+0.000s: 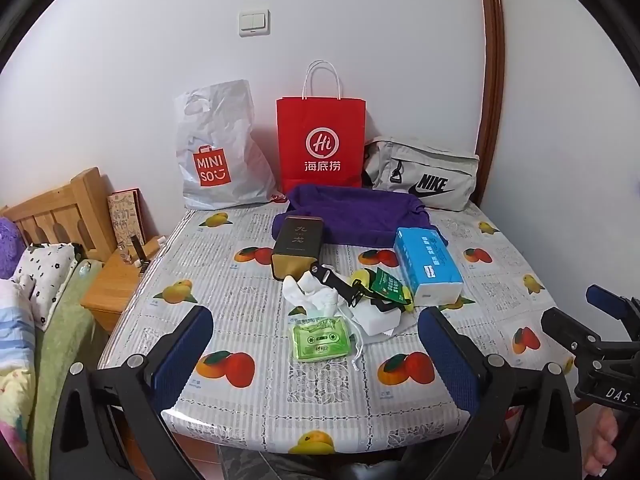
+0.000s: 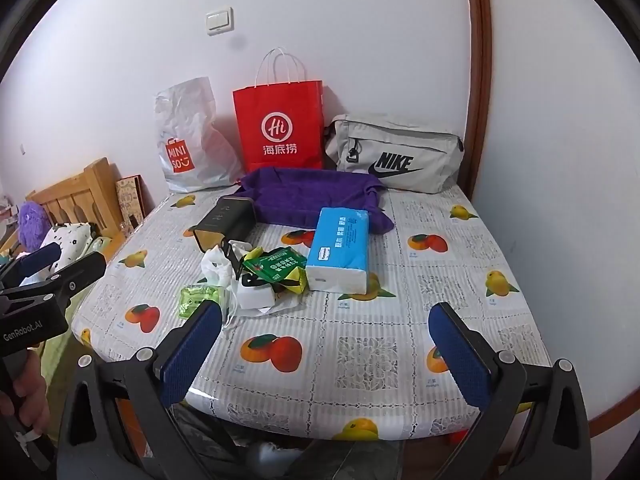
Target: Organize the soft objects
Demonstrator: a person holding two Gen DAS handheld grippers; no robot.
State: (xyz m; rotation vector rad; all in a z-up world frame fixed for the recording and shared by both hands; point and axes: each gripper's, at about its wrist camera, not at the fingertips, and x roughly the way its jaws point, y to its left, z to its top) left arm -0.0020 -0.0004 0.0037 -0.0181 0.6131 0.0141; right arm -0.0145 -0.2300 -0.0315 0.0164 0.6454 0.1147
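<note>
- Both tools hung short of the table (image 1: 240,432), pitched down toward it. The left gripper (image 1: 316,344) had its blue pads spread wide with nothing between them, and the right gripper (image 2: 326,340) stood the same, empty.
- The soft things lay about mid-table: a purple cloth (image 1: 360,216) at twelve o'clock near the bags, a blue tissue pack (image 1: 426,266) at one o'clock touching the cloth's edge, and a heap of white plastic wrap (image 1: 316,296), a green wet-wipe pouch (image 1: 320,338) and a green sachet (image 1: 390,286) at the centre.
- A dark tin (image 1: 296,246) stood at eleven o'clock, just beside the heap.
- Nothing had been gathered yet, so I judged the first reach was the step in hand.
- To do it well, I'd take the nearest pouch first, coming in low with the pads either side of its short edges, and squeeze gently, since it would likely buckle.
- The red paper bag (image 1: 322,144) at twelve o'clock looked a fair place for them, though I couldn't tell.
</note>
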